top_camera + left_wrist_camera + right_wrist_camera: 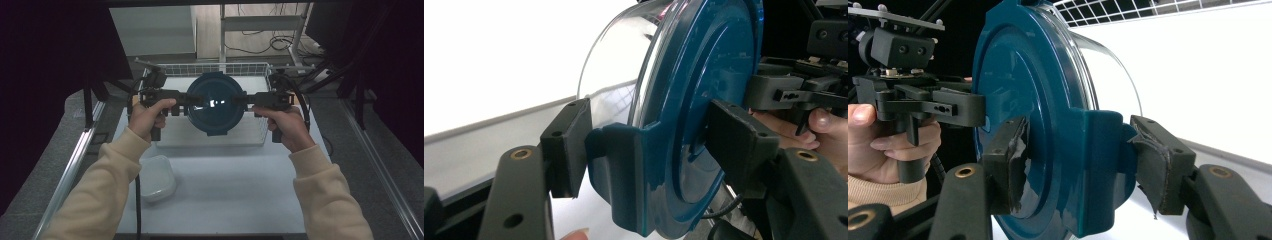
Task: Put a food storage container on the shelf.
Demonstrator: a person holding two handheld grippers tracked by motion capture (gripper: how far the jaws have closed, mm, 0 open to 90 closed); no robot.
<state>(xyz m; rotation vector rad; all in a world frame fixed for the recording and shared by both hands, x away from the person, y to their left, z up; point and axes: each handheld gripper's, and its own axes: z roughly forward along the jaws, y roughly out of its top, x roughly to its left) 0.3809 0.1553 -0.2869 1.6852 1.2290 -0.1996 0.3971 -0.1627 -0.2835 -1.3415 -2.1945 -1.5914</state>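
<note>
A round glass bowl with a dark blue lid [216, 102] hangs above the wire basket [215, 67], held level between my two grippers. My left gripper [192, 100] is shut on the bowl's left rim. In the left gripper view its pads [569, 145] clamp the lid's side clip [624, 170] and the lid's face [704, 100], with the clear glass [619, 75] behind. My right gripper [246, 100] is shut on the opposite rim. Its pads [1160, 165] squeeze the other clip [1098, 160] of the lid [1018, 75].
The basket stands on a white tabletop [235, 190] at the far middle. A small white plastic box [157, 177] lies near the front left, beside the left sleeve. Metal rails [75, 160] run along both table sides. Dark curtains [45, 60] flank the scene.
</note>
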